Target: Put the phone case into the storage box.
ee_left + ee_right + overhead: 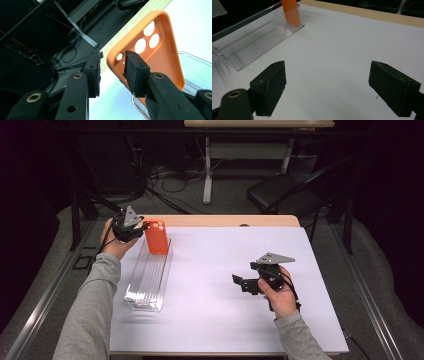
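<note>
The orange case (157,236) is standing upright in the 12 o'clock end of the clear tray (149,279). The left gripper (111,72) is sitting at its edge with jaws narrowly parted, not pressing it. The right gripper (327,90), at the tray's 3 o'clock, is gaping wide, holding nothing.

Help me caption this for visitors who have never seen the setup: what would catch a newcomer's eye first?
The orange phone case stands out at once, upright in the far end of a clear plastic tray on the left of the white table. The left gripper has its jaws astride the case's edge, a gap showing on one side. The right gripper hangs open over bare table at the right.
</note>
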The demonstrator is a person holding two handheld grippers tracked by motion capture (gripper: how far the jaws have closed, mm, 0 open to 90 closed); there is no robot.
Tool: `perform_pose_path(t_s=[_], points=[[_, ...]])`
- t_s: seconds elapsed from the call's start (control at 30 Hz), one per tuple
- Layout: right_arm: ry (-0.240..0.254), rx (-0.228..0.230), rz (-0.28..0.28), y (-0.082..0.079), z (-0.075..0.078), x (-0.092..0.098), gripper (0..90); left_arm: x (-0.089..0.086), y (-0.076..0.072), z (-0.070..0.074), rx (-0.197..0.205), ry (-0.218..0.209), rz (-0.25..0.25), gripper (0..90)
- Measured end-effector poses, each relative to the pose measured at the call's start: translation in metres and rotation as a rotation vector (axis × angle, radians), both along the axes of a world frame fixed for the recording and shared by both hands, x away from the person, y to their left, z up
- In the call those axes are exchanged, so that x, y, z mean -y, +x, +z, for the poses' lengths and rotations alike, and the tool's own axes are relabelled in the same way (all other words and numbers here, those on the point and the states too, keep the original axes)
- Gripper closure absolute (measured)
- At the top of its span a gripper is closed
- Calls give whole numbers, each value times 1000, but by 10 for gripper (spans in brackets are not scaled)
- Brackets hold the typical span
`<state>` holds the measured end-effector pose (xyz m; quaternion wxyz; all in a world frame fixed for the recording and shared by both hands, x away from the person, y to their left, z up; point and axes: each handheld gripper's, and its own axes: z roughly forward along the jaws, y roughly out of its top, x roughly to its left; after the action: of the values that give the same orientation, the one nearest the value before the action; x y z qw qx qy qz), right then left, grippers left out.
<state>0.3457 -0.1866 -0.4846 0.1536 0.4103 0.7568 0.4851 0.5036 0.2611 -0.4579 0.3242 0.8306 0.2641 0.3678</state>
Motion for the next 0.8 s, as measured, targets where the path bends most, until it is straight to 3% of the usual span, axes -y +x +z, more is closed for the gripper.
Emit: perform_pose_path(t_s=[0.27, 0.4, 0.73, 0.8], points=[[2, 3, 0, 0, 0, 0, 143, 0, -2, 2, -13, -10, 35, 536], [1, 2, 0, 0, 0, -1, 143, -2, -4, 4, -30, -41, 53, 499], [-3, 7, 0, 0, 1, 0, 143, -9, -14, 12, -94, -54, 97, 498], [-4, 8, 0, 0, 1, 0, 143, -10, -17, 13, -79, -48, 98, 491]])
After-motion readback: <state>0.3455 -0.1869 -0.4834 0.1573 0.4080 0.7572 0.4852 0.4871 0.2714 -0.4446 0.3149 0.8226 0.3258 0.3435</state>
